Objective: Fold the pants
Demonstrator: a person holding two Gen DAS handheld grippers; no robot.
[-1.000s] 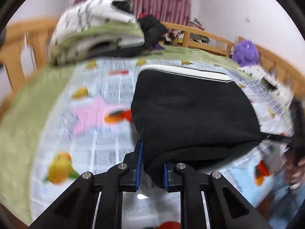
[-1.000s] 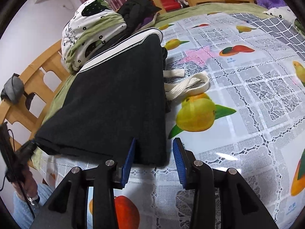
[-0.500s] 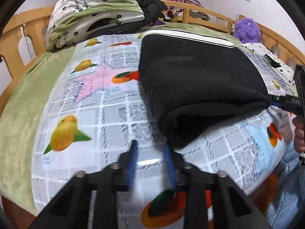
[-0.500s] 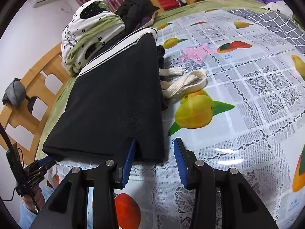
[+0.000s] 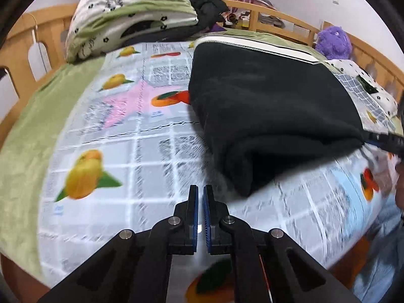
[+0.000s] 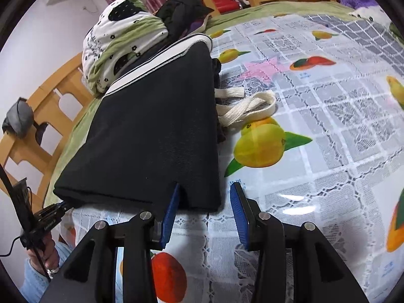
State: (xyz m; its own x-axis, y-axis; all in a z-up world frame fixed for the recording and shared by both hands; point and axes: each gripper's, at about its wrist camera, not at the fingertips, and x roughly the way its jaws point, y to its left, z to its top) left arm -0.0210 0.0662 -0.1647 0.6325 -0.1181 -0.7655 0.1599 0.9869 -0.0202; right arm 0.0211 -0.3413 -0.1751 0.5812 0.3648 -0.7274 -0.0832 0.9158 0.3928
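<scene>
Black folded pants [image 5: 265, 101] [image 6: 151, 131] lie on the fruit-print cover [image 5: 113, 131], white waistband [image 5: 252, 45] at the far end. My left gripper [image 5: 200, 192] is shut with nothing between its pads, just left of the pants' near corner; the right wrist view shows it [image 6: 54, 214] at the lower left. My right gripper [image 6: 205, 188] straddles the other near corner. Its left finger [image 6: 174, 202] pokes into the cloth, while its right finger [image 6: 240, 209] stands clear of the edge. A cream strap [image 6: 247, 108] sticks out from under the pants.
A rolled white-and-green quilt [image 5: 131, 12] and dark clothes [image 5: 207, 2] are piled at the head of the bed. A wooden rail [image 5: 277, 22] runs round it, with a purple plush toy [image 5: 333, 40] at the back right. A person's hand [image 6: 48, 260] holds the left gripper.
The left gripper let go of the pants' near edge, drew back to the left of it and shut empty. The right gripper kept still.
</scene>
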